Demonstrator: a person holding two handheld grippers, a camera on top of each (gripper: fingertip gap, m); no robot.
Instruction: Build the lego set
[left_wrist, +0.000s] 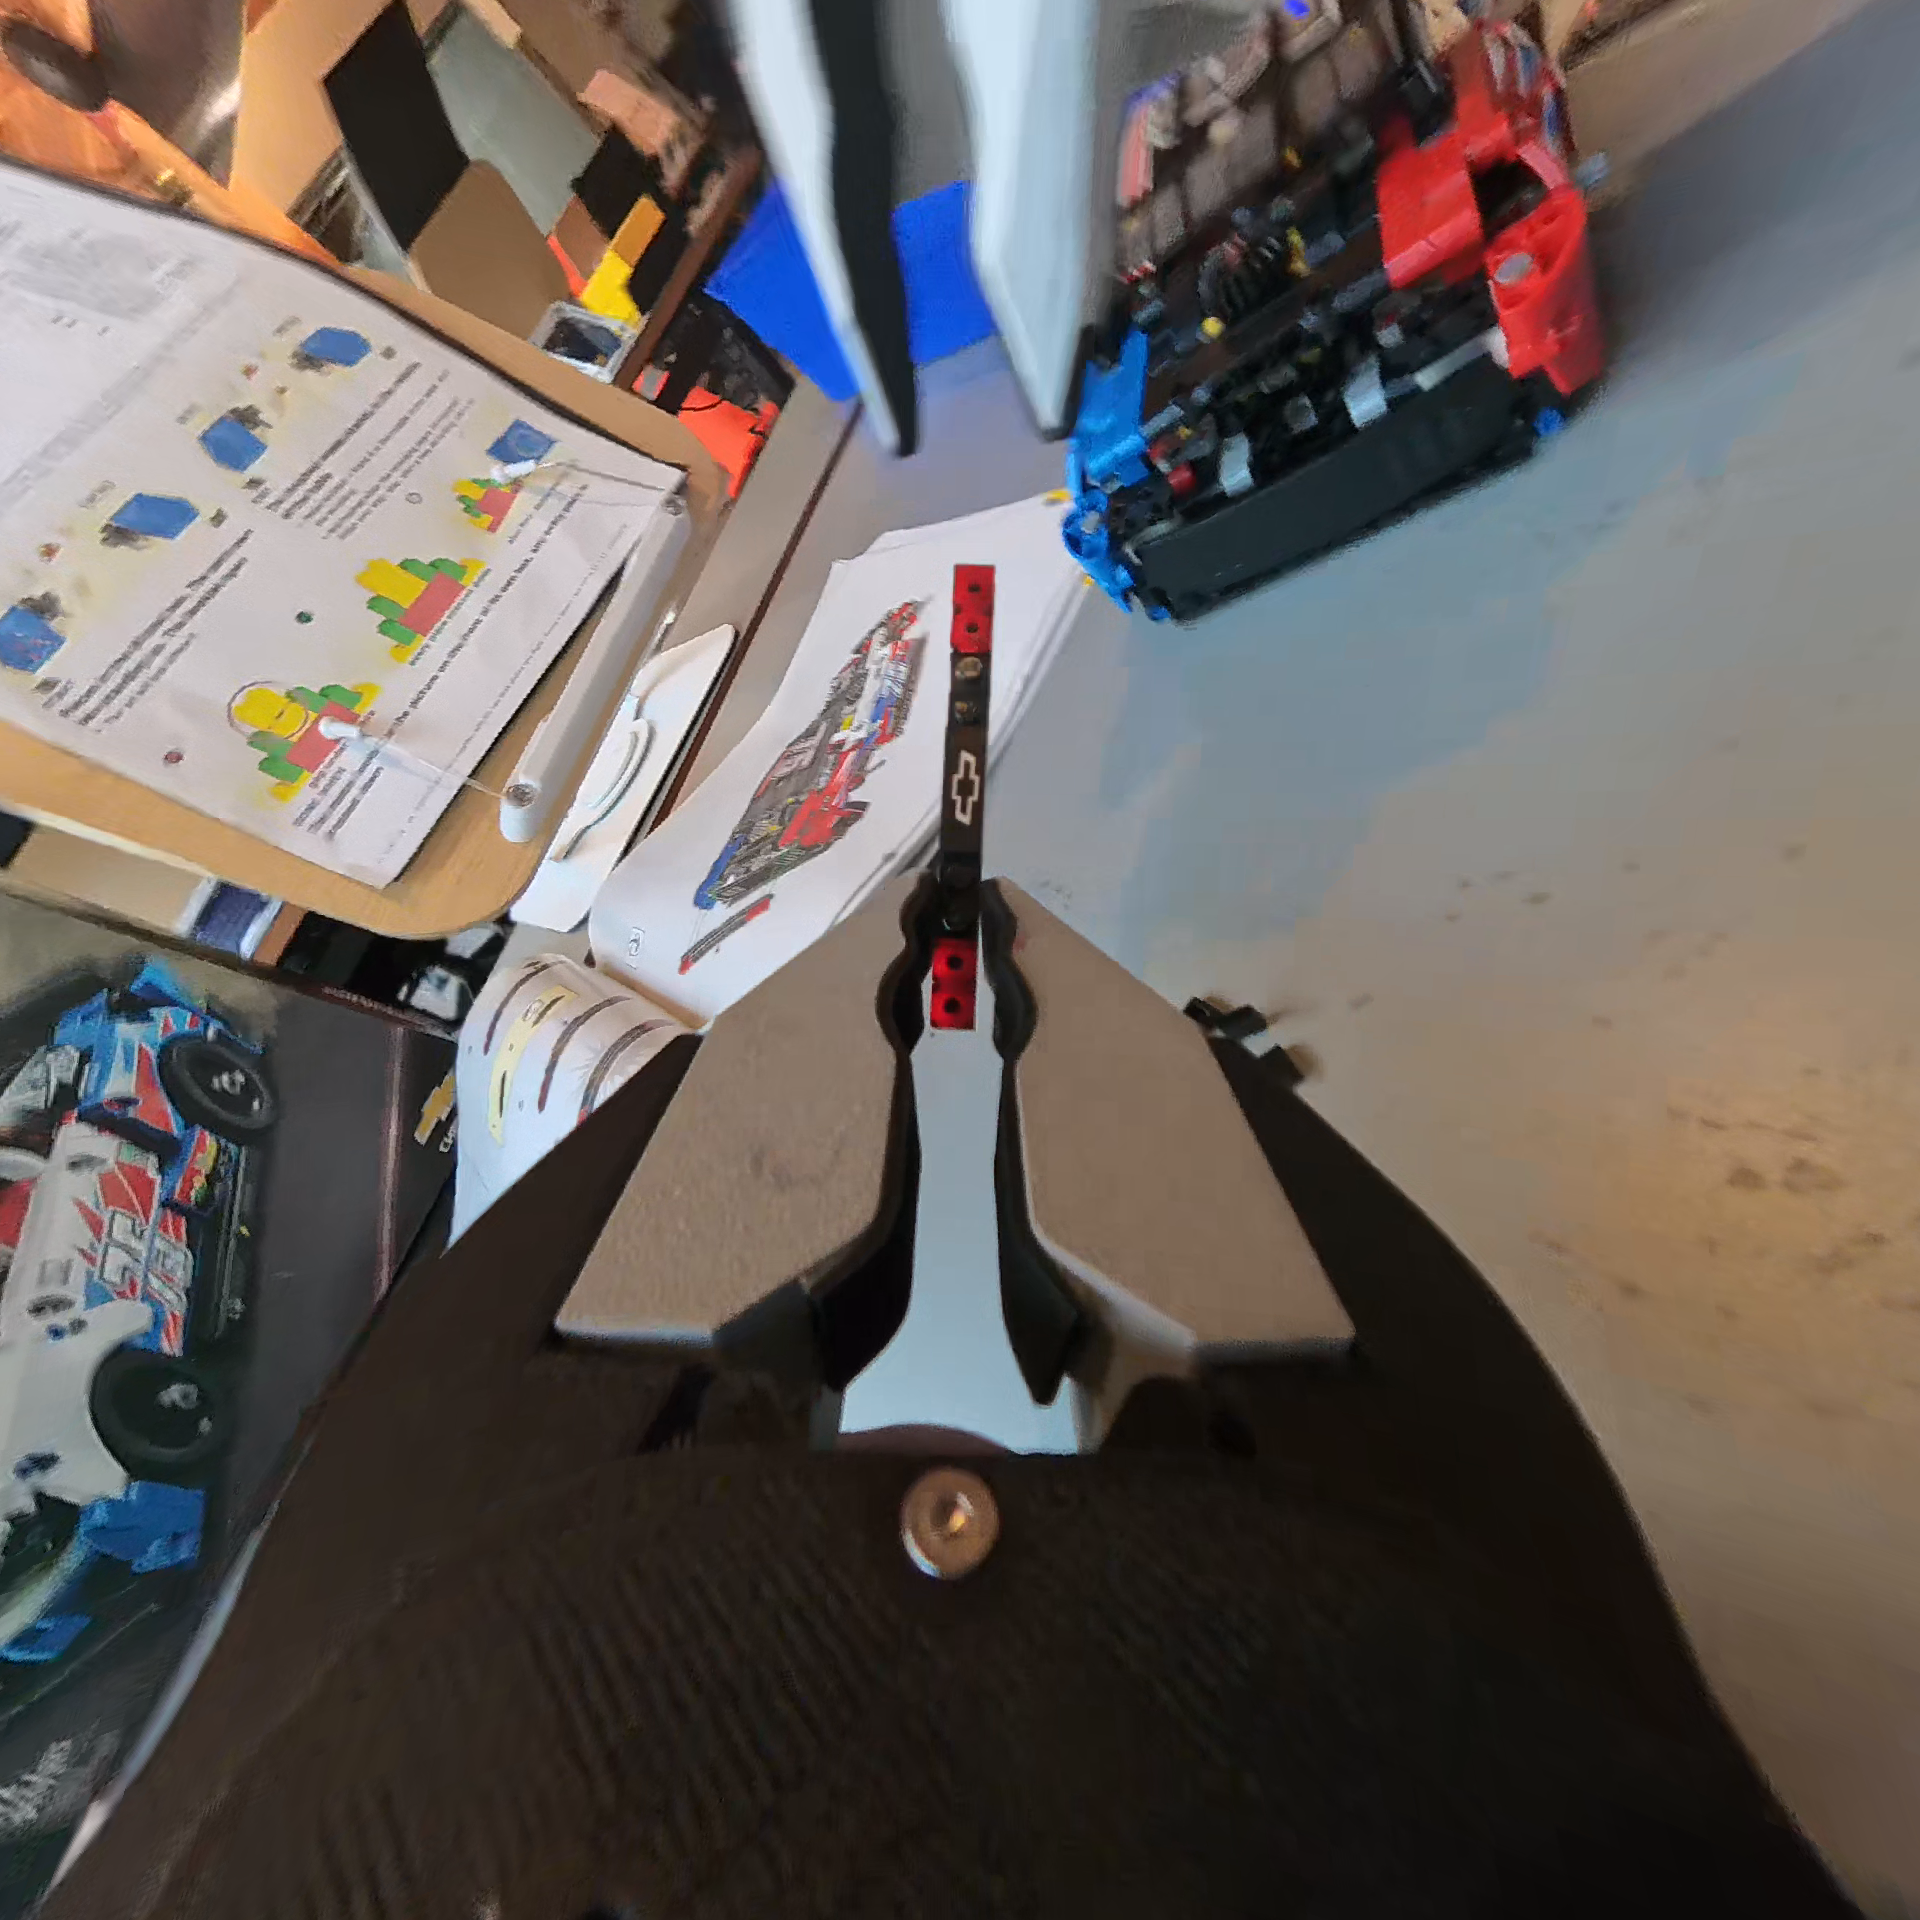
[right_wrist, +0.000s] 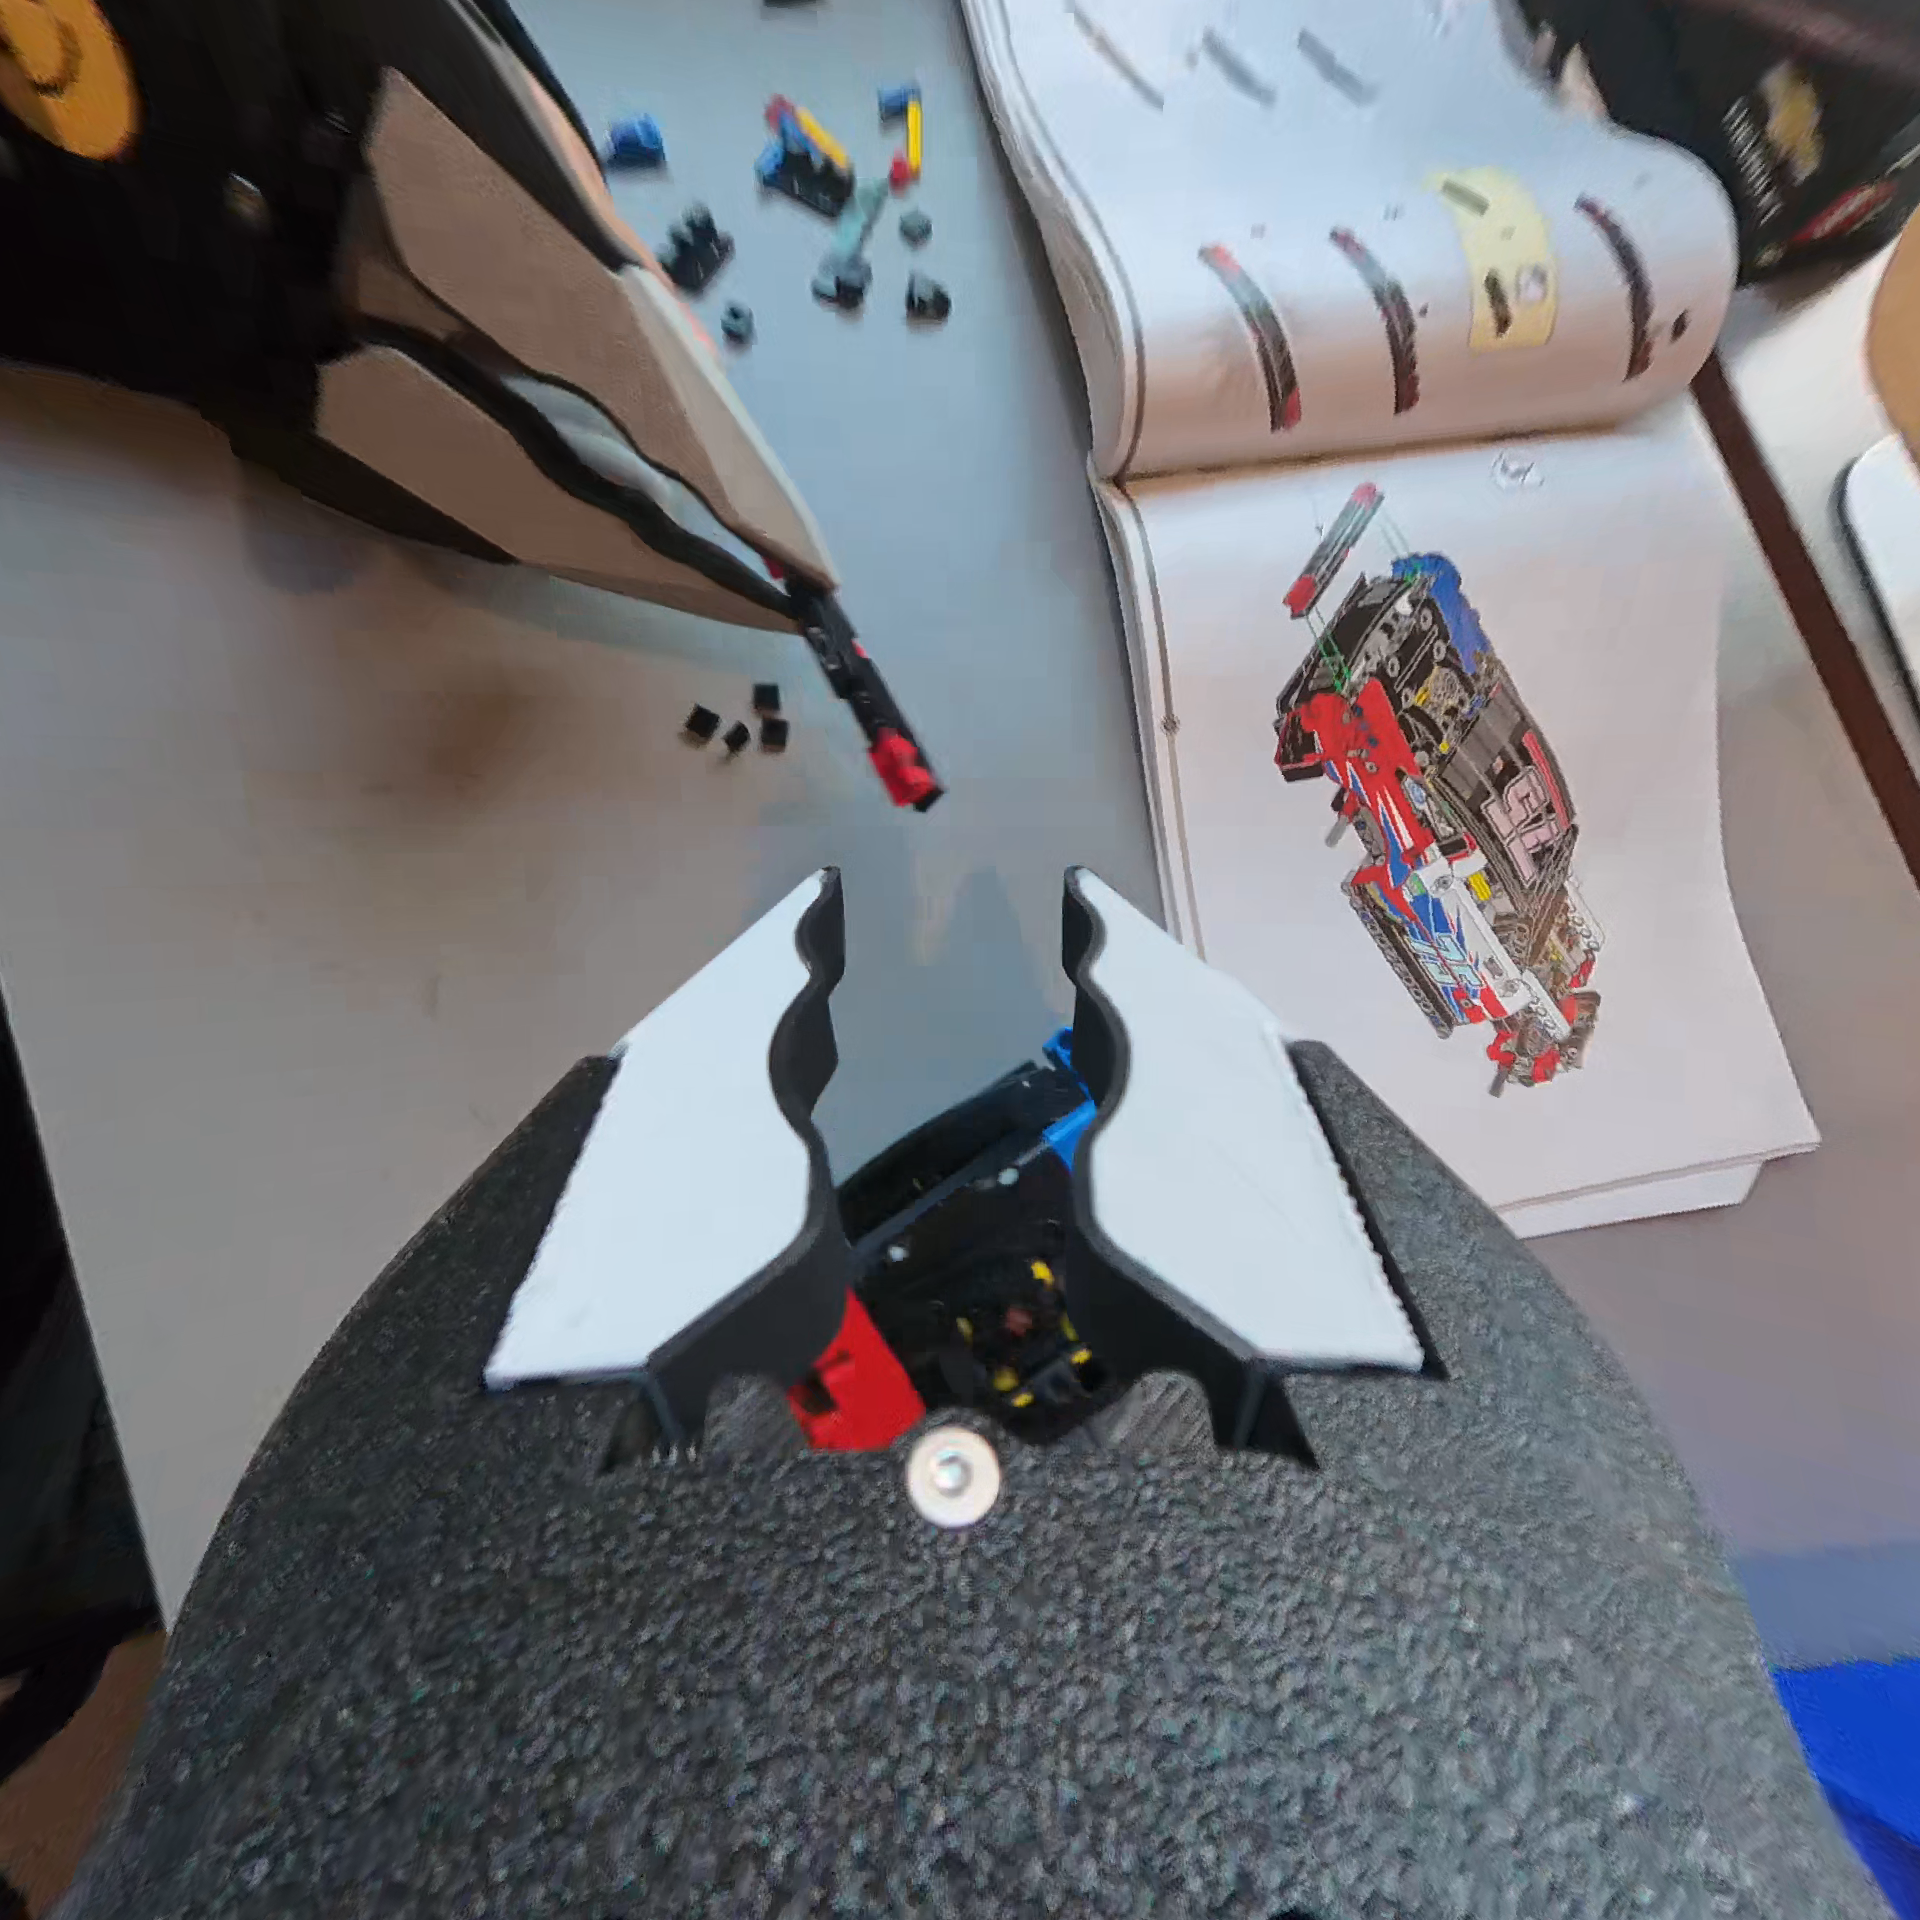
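Note:
My left gripper (left_wrist: 954, 902) is shut on a long black beam with red end pieces (left_wrist: 968, 727), held up above the grey table and pointing away. The same beam (right_wrist: 868, 707) shows in the right wrist view, sticking out of the left gripper (right_wrist: 805, 597). The part-built car model (left_wrist: 1340, 353), black with red and blue panels, stands at the far right of the table. My right gripper (right_wrist: 951, 904) is open and empty; part of the car model (right_wrist: 977, 1278) shows below, between its fingers. The open instruction booklet (right_wrist: 1455, 831) lies to the right.
Loose small bricks (right_wrist: 821, 197) lie on the table at the back, and three small black pieces (right_wrist: 738, 722) lie near the beam. The set's box (left_wrist: 125, 1247) sits at the left. A board with a printed sheet (left_wrist: 260, 540) stands beyond the table edge. My right fingertips sit around 8 cm from my left ones.

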